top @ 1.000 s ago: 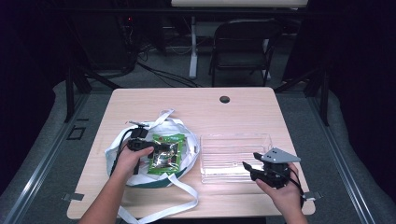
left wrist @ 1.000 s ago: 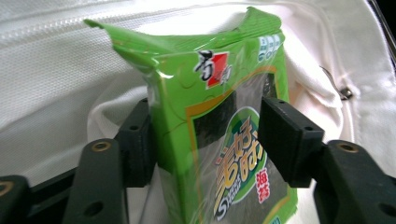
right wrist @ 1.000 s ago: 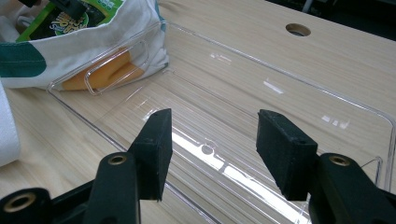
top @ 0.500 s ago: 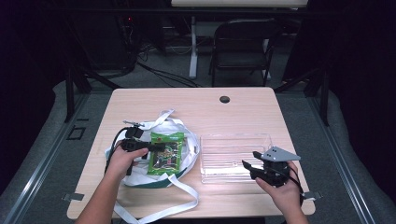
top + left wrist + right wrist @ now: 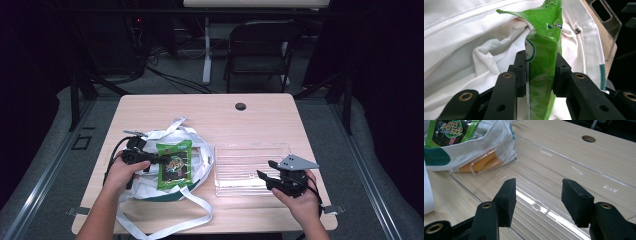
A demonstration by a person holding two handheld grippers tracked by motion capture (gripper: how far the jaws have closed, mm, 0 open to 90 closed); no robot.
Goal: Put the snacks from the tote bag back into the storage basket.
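Left gripper (image 5: 540, 72) jaws clenched on the green snack packet (image 5: 544, 50) above the white tote bag (image 5: 195, 160), right gripper (image 5: 537, 195) jaws released over the clear tray (image 5: 574, 170)

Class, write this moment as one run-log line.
left gripper: just closed, shut on green snack packet | packet: over white tote bag | right gripper: open, nothing held, over clear tray

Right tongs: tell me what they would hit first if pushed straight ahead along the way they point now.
Probably the clear plastic tray. The right tongs stand open, angled down over its ribbed floor, so they would likely meet that floor first. Farther along lies the white tote bag, though depth is hard to judge.
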